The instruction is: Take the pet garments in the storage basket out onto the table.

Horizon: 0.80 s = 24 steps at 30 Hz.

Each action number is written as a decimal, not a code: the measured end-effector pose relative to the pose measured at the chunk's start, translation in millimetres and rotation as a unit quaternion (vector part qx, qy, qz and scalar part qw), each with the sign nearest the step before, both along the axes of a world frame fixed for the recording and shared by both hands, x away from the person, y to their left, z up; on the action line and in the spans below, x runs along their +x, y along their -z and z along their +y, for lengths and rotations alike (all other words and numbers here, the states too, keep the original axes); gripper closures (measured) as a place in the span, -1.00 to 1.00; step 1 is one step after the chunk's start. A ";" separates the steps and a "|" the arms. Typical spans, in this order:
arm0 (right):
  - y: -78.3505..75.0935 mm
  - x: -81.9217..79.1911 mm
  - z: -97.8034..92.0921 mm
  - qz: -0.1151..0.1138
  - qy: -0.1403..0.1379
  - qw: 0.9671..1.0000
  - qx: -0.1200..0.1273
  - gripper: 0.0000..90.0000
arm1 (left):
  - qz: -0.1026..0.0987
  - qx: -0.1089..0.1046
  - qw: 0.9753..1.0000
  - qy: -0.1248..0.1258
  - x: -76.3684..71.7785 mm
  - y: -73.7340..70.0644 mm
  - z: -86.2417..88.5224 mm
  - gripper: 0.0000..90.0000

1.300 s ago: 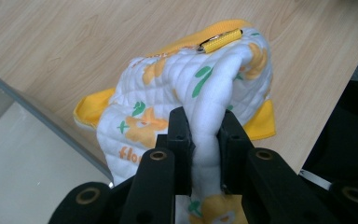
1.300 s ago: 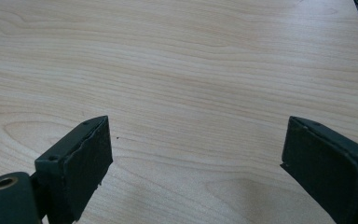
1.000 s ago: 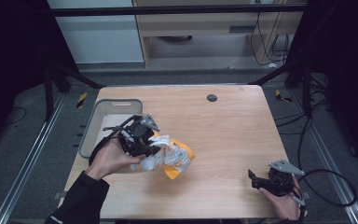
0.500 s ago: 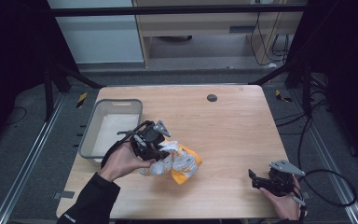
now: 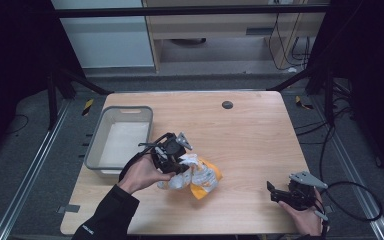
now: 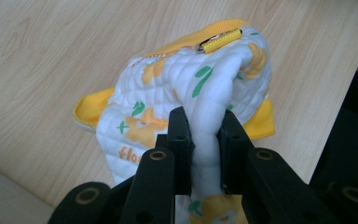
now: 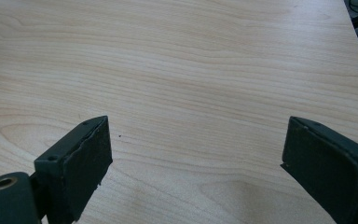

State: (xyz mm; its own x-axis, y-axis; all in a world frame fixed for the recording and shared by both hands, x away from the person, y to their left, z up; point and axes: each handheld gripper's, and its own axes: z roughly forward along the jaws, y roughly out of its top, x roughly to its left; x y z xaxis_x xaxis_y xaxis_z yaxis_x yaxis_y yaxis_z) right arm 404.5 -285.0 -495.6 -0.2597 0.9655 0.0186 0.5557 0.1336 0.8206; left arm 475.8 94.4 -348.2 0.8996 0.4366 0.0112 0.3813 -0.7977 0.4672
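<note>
A quilted white cloth [image 5: 196,175] with yellow trim and orange and green prints lies bunched on the wooden table [image 5: 250,135], left of centre. My left gripper [image 5: 176,159] is shut on a thick fold of this cloth [image 6: 186,93]; in the left gripper view the two black jaws pinch the white padding between them [image 6: 204,144]. My right gripper [image 5: 280,194] rests near the table's front right corner, wide open, with bare wood between its pads [image 7: 81,158].
A grey plastic bin [image 5: 120,140], with nothing in it, stands at the table's left edge, just behind my left hand. A small dark round hole [image 5: 227,104] sits near the far edge. A black cable [image 5: 350,200] trails off the right side.
My left gripper has dragged the cloth to the right across the table, away from the bin. The right gripper has stayed where it was.
</note>
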 end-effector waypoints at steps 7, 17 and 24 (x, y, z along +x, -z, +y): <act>-0.1 0.1 -0.8 -0.003 0.000 1.000 -0.002 -0.82 | -0.001 0.002 1.000 0.006 2.3 11.6 -12.5 0.73; -0.3 0.2 -1.5 -0.005 -0.001 1.000 -0.002 -0.82 | 0.003 0.002 1.000 0.014 3.0 25.5 -24.6 0.72; -0.3 0.2 -1.4 -0.004 -0.001 1.000 -0.002 -0.82 | 0.005 0.003 1.000 0.019 2.8 38.2 -32.4 0.72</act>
